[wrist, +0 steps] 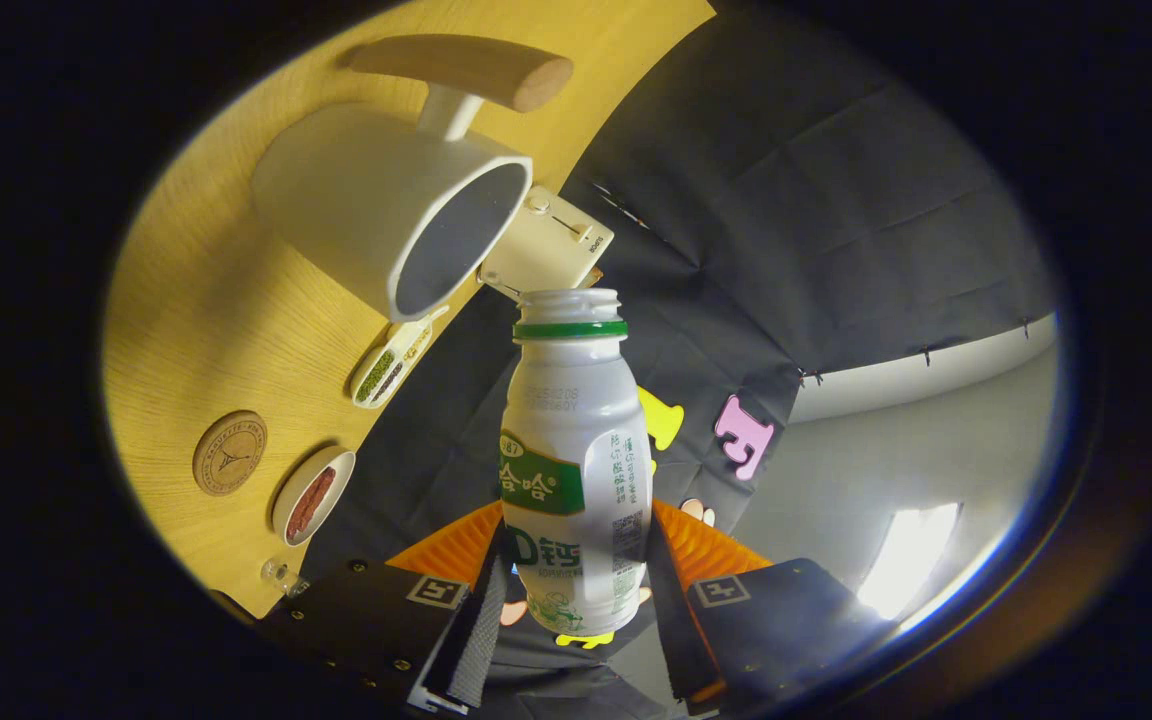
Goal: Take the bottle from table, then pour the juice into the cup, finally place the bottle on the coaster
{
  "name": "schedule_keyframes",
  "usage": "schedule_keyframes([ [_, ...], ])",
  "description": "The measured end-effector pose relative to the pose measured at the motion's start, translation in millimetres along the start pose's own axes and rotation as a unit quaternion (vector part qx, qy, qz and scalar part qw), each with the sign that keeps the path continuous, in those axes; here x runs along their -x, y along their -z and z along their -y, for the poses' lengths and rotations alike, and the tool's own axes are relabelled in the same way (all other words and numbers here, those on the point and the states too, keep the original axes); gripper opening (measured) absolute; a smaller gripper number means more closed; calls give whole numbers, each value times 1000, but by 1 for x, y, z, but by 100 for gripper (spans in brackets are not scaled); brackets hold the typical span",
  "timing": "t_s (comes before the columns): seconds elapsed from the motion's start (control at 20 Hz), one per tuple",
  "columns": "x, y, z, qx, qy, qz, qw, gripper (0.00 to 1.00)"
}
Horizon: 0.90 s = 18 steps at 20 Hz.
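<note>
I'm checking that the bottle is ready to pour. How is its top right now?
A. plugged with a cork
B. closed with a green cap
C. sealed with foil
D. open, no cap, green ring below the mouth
D: the bottle, held between the gripper fingers, has a bare open mouth with a green ring just under it, near the cup.

cream switch box (548, 247) by table edge | seed tray (391, 363) | red-bean dish (312, 496) — on wooden table (216, 310)

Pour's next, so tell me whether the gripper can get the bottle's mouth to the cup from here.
Probably yes. The gripper is shut on the bottle, whose open mouth sits just short of the cup rim; nothing shows between them.
</note>
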<state>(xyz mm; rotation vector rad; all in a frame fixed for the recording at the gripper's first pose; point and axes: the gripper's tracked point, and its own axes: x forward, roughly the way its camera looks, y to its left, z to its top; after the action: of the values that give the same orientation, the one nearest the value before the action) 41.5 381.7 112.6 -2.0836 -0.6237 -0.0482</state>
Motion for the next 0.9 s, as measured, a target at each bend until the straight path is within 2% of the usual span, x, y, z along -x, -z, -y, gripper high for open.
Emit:
schedule_keyframes([
  [0.2, 1, -1, 5, -15, 4, -3, 1000, 67],
  [0.45, 4, -1, -6, -21, -13, -8, 1000, 67],
  [0.6, 7, 7, -29, -81, -40, -15, 996, 67],
  [0.7, 7, 8, -39, -140, -68, -20, 988, 67],
  [0.9, 10, 6, -51, -221, -103, -25, 970, 67],
])
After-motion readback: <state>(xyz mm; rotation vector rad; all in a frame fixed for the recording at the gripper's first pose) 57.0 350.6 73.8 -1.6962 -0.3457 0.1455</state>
